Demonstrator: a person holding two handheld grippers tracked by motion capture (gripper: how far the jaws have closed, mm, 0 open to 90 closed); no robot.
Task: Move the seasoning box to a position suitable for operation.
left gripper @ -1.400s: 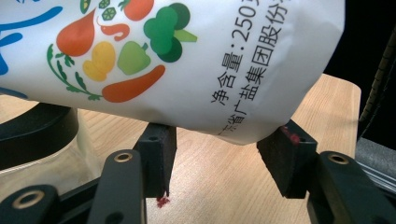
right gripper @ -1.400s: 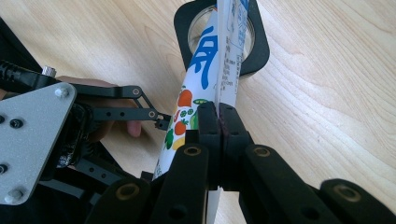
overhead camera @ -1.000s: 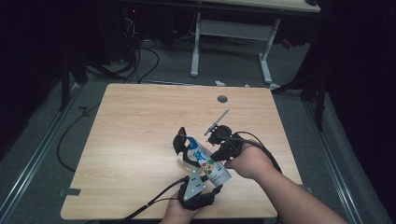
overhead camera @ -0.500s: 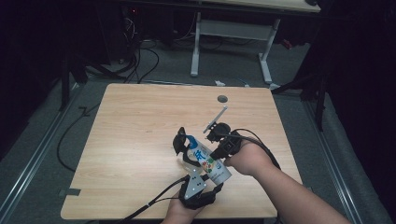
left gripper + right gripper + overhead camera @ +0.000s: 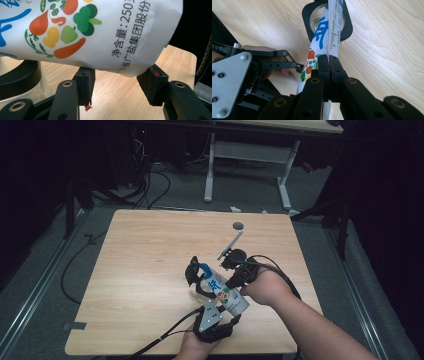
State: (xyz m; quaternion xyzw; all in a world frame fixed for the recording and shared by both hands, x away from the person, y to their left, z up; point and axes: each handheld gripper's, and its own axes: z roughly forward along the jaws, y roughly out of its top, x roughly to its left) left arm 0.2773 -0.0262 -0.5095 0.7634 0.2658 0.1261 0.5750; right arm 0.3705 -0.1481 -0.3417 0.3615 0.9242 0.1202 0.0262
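A pale wood-grain table with rounded corners is carrying the work, and a person's two forearms are coming in over its near edge. The right forearm is slanting in from the near right, its hand holding the right gripper aimed left at one white printed bag. The left hand is sitting at the near edge, pointing the left gripper away toward the far side, its grey three-cornered plate facing up.

The bag, glossy plastic printed with blue characters and coloured vegetables, is lying near the table's near middle, slanting from near right to far left. In the right gripper view the two black jaws are pressing tightly together on the bag's flat thin seam. In the left gripper view the jaws are standing partly apart with the bag's rounded body lying across them, on the right pad.

One small round disc is lying well beyond, near the far edge.
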